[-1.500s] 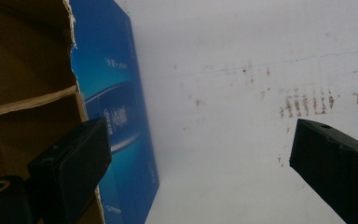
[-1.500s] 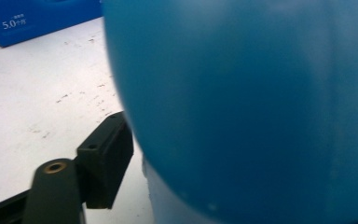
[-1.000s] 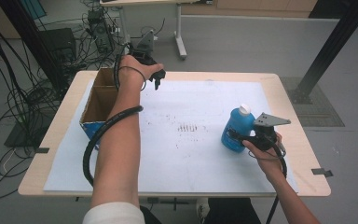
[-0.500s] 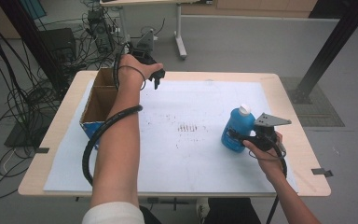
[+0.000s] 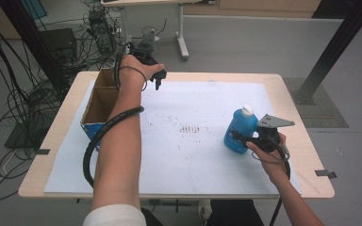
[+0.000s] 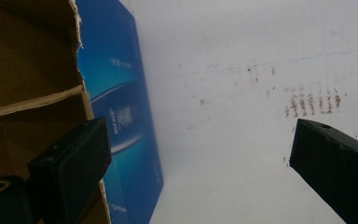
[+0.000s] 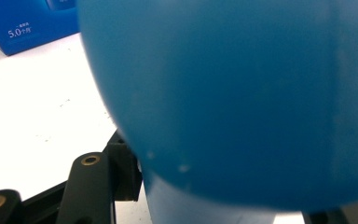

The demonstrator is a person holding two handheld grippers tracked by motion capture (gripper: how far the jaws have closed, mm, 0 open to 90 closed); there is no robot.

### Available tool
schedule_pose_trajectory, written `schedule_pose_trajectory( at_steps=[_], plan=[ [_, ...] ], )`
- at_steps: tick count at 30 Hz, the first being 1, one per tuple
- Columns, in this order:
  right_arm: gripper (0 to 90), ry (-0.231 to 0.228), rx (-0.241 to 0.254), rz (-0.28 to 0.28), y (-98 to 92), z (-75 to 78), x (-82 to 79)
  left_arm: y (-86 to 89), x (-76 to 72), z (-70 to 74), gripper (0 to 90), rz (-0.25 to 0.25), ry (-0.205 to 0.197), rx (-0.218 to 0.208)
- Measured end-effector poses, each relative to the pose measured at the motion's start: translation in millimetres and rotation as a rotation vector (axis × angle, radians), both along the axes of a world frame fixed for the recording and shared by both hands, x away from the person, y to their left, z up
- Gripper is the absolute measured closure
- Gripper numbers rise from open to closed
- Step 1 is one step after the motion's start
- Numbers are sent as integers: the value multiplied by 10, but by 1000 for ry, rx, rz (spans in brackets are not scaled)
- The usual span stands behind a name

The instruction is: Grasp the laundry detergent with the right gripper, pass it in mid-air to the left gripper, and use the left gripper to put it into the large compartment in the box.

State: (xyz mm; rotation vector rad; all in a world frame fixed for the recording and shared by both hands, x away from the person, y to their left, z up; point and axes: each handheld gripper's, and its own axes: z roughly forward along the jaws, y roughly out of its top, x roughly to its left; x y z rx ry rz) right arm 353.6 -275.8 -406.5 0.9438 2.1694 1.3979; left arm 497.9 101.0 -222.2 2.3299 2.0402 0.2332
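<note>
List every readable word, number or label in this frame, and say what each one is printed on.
"5.0" followed by two small characters I cannot make out: white print on the blue box, in the right gripper view.
Blue side of the cardboard box, left gripper view: pale lines of print, too blurred to read.
Blue bottle: no readable label.
White sheet: brownish smudges, not text.

A wooden worktop has a big white sheet lying on it, with small brown marks near the middle. An open cardboard box with blue sides sits at the left edge of the sheet. Behind the worktop, black cables lie on the grey floor.
</note>
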Motion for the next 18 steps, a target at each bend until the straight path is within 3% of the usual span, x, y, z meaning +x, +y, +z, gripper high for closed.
schedule_pose_trajectory(
  at_steps=[18],
  plan=[
    [419, -2, 0, -3, 2, -2, -2, -14, 2, -14, 58, -3, 4, 3]
  ],
)
